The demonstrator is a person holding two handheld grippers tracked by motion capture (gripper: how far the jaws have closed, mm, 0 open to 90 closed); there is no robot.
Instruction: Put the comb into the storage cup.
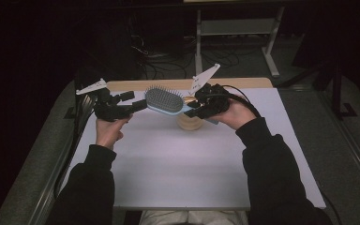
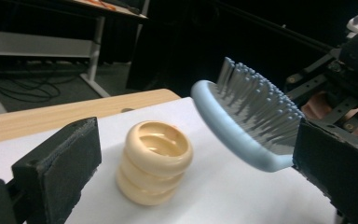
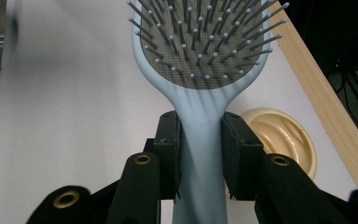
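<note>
Claw, right: its pads are clamped on the neck of the brush, one pad on each side of the handle just below the head. This grip leaves the head free and projecting forward, bristles facing up, so the far rim of the head stays reachable from the other side. In the high view the brush is held in the air above the tabletop, between the two claws, with nothing supporting it from below.

Claw, left: jaws stand apart and hold nothing. In the left gripper view, the rim of the brush head sits close to one pad, while the other pad is well off to the side. Whether the near pad touches the rim cannot be told. The spacing suggests a handover or a two-sided hold in preparation.

A cream ribbed ring stack stands upright on the tabletop beneath the brush and slightly toward the right claw. It is apart from both claws.

Hand pose, high view: both forearms enter from the bottom edge in dark sleeves. The right hand wraps its claw from below and angles it inward and level. The left hand holds the left claw from below, pointing it toward the brush head, so the two claws face each other along one line.
</note>
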